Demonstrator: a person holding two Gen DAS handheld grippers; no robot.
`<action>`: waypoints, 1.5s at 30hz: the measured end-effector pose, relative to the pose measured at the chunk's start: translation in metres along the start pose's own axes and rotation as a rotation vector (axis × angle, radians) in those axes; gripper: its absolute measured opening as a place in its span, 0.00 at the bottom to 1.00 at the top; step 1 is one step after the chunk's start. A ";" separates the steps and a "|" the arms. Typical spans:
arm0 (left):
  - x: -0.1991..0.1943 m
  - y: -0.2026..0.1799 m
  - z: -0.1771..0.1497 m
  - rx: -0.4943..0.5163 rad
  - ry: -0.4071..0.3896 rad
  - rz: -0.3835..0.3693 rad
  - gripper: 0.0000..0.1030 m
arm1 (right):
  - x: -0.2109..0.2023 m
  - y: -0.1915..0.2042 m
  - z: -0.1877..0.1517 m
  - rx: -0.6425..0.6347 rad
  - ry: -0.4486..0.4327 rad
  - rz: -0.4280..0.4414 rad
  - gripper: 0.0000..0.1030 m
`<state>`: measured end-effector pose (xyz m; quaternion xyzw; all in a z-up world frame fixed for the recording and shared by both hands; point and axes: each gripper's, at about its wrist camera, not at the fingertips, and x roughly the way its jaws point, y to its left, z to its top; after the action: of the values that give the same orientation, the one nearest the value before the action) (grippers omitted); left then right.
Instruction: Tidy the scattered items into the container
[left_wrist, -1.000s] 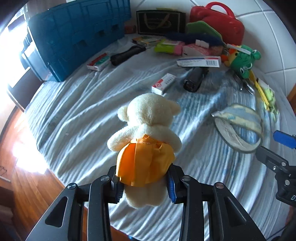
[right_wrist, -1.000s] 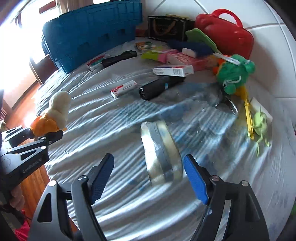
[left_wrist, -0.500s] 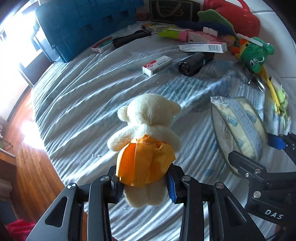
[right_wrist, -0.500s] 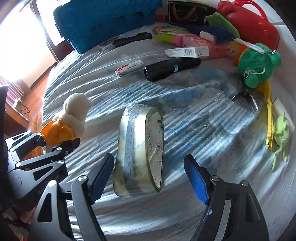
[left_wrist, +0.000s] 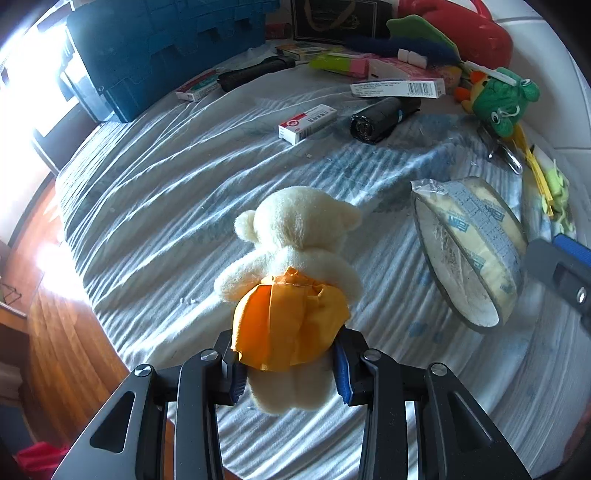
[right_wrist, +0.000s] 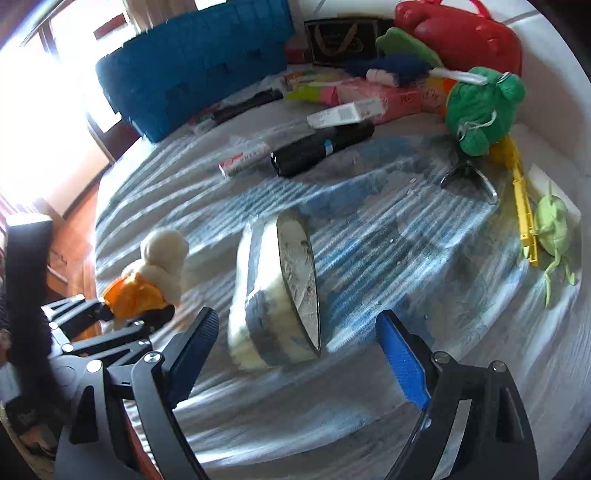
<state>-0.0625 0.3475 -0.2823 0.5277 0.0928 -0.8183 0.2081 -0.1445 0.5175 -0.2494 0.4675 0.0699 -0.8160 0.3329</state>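
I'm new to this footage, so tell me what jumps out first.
A cream teddy bear in an orange skirt is clamped in the left gripper, low and centre. To its right, a taped oval package stands on edge between the open right gripper's fingers, and a blue crate sits far left.

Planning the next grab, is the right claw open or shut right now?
Open. The right claw has its blue pads spread wide on either side of the tape roll, touching nothing.

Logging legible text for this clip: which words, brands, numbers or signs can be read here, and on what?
None reads clearly.
White box with barcode: barcode and print too small to read.
Red-and-white box: red logo and lines of print, illegible.
Wrapped roll: repeated blue marks, unreadable.
Pink box: lettering blurred.
Black bag: gold emblem, no readable words.
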 end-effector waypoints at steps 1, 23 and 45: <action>0.000 0.005 0.001 0.003 -0.002 0.001 0.35 | -0.007 -0.001 0.004 0.018 -0.029 -0.016 0.81; 0.001 0.057 0.023 0.222 -0.067 -0.091 0.35 | -0.004 0.086 0.005 0.200 -0.013 -0.166 0.86; 0.059 0.048 0.082 0.718 -0.064 -0.308 0.35 | 0.068 0.107 0.006 0.574 0.004 -0.471 0.82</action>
<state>-0.1303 0.2599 -0.2979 0.5211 -0.1278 -0.8364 -0.1122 -0.1069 0.3999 -0.2801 0.5145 -0.0552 -0.8557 -0.0088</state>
